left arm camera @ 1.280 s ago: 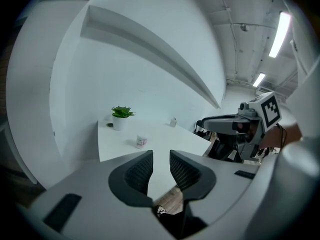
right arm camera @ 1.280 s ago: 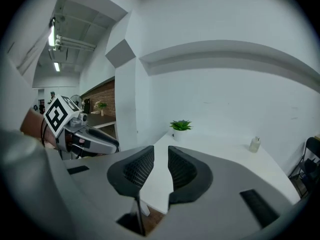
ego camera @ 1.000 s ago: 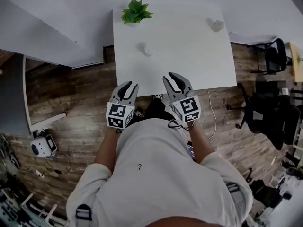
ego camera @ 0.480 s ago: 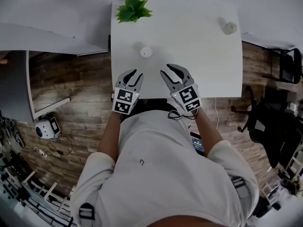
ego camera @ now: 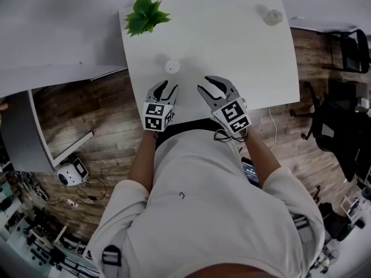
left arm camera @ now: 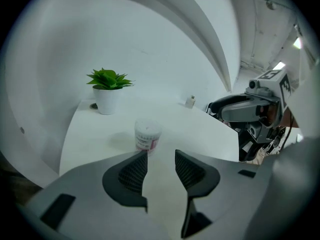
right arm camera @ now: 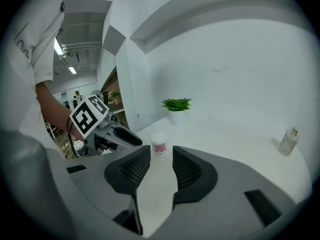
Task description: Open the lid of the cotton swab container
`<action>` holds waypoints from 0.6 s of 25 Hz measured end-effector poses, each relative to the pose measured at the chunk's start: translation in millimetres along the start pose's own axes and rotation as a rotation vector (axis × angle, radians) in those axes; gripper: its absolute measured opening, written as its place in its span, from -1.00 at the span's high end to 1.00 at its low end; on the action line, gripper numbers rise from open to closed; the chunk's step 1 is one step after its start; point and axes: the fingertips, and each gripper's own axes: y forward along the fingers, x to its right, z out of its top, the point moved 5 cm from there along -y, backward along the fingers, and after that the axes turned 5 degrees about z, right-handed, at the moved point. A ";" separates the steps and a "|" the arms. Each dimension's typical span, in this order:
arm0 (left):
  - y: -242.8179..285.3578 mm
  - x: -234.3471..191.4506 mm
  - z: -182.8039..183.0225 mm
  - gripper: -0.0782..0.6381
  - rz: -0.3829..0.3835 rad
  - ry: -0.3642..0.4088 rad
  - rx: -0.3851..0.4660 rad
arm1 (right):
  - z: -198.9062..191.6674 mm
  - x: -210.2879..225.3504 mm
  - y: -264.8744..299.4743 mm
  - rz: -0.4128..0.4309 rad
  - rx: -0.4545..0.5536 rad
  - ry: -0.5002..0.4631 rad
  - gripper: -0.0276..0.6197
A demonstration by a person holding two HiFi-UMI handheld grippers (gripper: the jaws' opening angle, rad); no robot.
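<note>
The cotton swab container (ego camera: 171,66) is a small clear round tub with a white lid and a pink label, upright on the white table (ego camera: 237,51). It also shows in the left gripper view (left arm camera: 147,135) and the right gripper view (right arm camera: 159,144), with its lid on. My left gripper (ego camera: 166,87) hovers over the table's near edge, just short of the container, and its jaws are opening with nothing between them (left arm camera: 161,154). My right gripper (ego camera: 208,86) is beside it to the right, also opening and empty (right arm camera: 161,151). Neither touches the container.
A potted green plant (ego camera: 145,16) stands at the table's far left corner and a small clear bottle (ego camera: 272,16) at the far right. Black office chairs (ego camera: 348,45) stand right of the table. A white device (ego camera: 71,174) and cables lie on the wooden floor at left.
Both grippers have moved forward from in front of the table to over its near edge, closer to the container. Their jaws stand wider apart than before.
</note>
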 end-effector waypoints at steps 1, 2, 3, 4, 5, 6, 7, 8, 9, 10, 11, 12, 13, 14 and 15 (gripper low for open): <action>3.9 -4.3 0.3 0.29 -0.006 0.003 -0.002 | -2.9 -1.0 -0.9 -0.017 -0.004 0.021 0.52; 7.5 -8.8 0.1 0.28 -0.009 0.015 -0.007 | -5.1 -2.6 -1.6 -0.034 -0.006 0.044 0.52; 11.0 -13.0 0.0 0.28 -0.012 0.036 -0.011 | -6.5 -4.5 -2.0 -0.049 -0.005 0.067 0.52; 14.8 -16.4 0.2 0.28 -0.016 0.065 -0.012 | -7.0 -6.0 -2.2 -0.062 -0.003 0.087 0.52; 19.0 -19.0 0.4 0.27 -0.023 0.100 -0.012 | -6.7 -7.3 -2.3 -0.074 -0.002 0.101 0.52; 23.6 -20.8 0.3 0.26 -0.031 0.138 -0.011 | -6.2 -8.5 -2.6 -0.086 -0.003 0.110 0.52; 28.3 -22.4 -0.6 0.23 -0.041 0.174 -0.014 | -5.7 -9.6 -3.2 -0.099 -0.006 0.115 0.52; 33.0 -24.3 -1.9 0.18 -0.051 0.203 -0.020 | -5.4 -10.9 -4.1 -0.113 -0.010 0.118 0.52; 37.5 -26.4 -2.4 0.14 -0.060 0.221 -0.025 | -5.2 -12.2 -5.3 -0.128 -0.013 0.123 0.52; 41.7 -28.5 -1.1 0.12 -0.070 0.229 -0.023 | -5.3 -13.5 -6.8 -0.142 -0.016 0.129 0.52; 45.8 -30.7 1.0 0.11 -0.078 0.230 -0.018 | -5.5 -14.7 -8.4 -0.156 -0.019 0.136 0.52; 49.4 -32.4 3.6 0.09 -0.085 0.230 -0.012 | -6.1 -16.0 -10.2 -0.169 -0.023 0.142 0.52; 52.1 -32.9 6.9 0.07 -0.091 0.234 -0.006 | -6.8 -17.3 -11.8 -0.181 -0.028 0.146 0.52; 54.1 -32.3 10.1 0.04 -0.099 0.245 0.000 | -7.4 -18.5 -13.3 -0.193 -0.033 0.148 0.52; 56.0 -31.0 12.7 0.01 -0.109 0.264 0.003 | -7.5 -19.1 -14.4 -0.204 -0.038 0.150 0.52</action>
